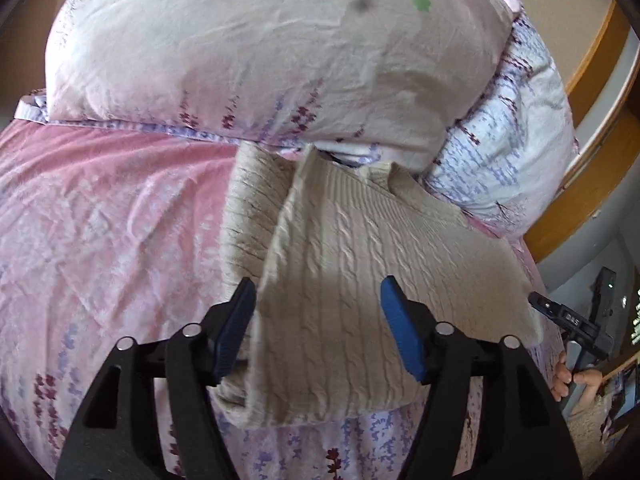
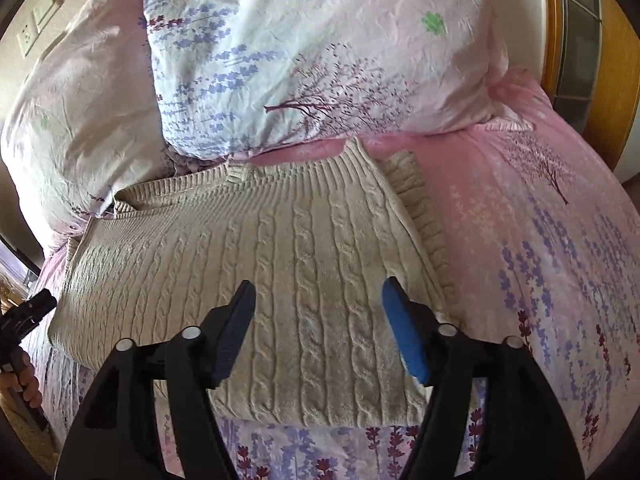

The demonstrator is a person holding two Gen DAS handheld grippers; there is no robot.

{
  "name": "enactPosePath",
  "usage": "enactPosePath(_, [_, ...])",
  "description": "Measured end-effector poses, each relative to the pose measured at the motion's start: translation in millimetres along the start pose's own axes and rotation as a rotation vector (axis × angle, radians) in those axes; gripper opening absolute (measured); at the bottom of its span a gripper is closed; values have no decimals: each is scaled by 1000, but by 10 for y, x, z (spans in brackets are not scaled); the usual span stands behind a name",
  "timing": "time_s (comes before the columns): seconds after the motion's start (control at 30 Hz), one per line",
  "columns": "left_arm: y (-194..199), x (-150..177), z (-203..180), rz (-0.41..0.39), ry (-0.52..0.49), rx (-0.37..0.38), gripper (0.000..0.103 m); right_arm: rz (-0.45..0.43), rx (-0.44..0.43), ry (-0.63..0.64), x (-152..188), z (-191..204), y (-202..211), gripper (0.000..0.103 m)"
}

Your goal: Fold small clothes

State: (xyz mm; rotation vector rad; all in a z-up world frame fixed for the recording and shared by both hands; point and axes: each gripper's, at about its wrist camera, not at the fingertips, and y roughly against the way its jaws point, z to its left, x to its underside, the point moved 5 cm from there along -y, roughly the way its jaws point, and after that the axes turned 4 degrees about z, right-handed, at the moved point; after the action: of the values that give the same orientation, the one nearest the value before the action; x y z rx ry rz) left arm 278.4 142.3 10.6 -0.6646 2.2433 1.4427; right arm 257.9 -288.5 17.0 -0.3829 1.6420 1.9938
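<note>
Pink bedsheet [image 2: 540, 240] lies open to my right, pillows [image 2: 320, 60] wall off the far side, folded sweater [image 2: 260, 272] under both my grippers

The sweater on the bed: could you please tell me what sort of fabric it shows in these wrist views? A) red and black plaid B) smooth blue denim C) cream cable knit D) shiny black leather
C: the sweater is a cream cable knit, with raised braided ribs running down it and a ribbed collar, lying on the pink flowered bedsheet just in front of the pillows.
</note>
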Motion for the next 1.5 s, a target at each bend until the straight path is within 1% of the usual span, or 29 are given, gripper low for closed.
enactPosePath(0.03, [28,-54,36,-14,9,-18,71,-6,13,21,-21,71,-3,82])
enactPosePath(0.1, [56,-142,93,-24,25,-20,73,-14,22,69,-67,228,-42,85])
enactPosePath(0.13, [47,-172,125,-19,32,-31,80,-15,32,95,-81,311,-66,89])
enactPosePath(0.17, [27,-197,161,-11,39,-47,83,-16,51,116,-92,386,-93,92])
enactPosePath(0.2, [-1,-216,197,-2,47,-57,83,-22,70,135,-99,451,-114,97])
enactPosePath(0.27, [-79,-228,258,23,72,-37,83,-30,78,172,-112,588,-183,97])
enactPosePath(0.33, [-159,-232,304,50,105,-9,83,-21,80,180,-106,667,-259,97])
enactPosePath(0.5, [-310,-216,306,88,134,54,83,7,106,174,-74,687,-409,97])
enactPosePath(0.57, [-367,-215,300,100,139,62,83,35,119,178,-33,690,-488,97])
enactPosePath(0.67, [-404,-231,272,94,128,58,83,33,121,180,-12,688,-502,99])
enactPosePath(0.8, [-454,-245,227,92,125,73,81,43,122,176,-3,666,-525,101])
enactPosePath(0.9, [-483,-239,181,92,125,78,77,50,119,164,-2,648,-549,102])
enactPosePath(0.93, [-483,-233,173,89,130,81,74,51,116,160,0,640,-554,102])
enactPosePath(1.03, [-515,-215,153,104,165,122,67,53,109,156,1,636,-559,102])
enactPosePath(1.2, [-559,-218,159,112,206,128,51,52,102,153,3,630,-554,102])
enactPosePath(1.23, [-573,-215,165,120,219,140,46,51,100,153,2,627,-555,102])
enactPosePath(1.3, [-587,-213,182,122,237,146,42,51,100,154,2,628,-551,102])
enactPosePath(1.4, [-603,-202,165,130,227,132,35,52,101,152,3,633,-555,102])
enactPosePath(1.43, [-611,-196,158,133,227,127,29,52,101,152,3,634,-554,102])
enactPosePath(1.5, [-631,-189,148,139,243,144,23,52,101,153,-1,636,-556,102])
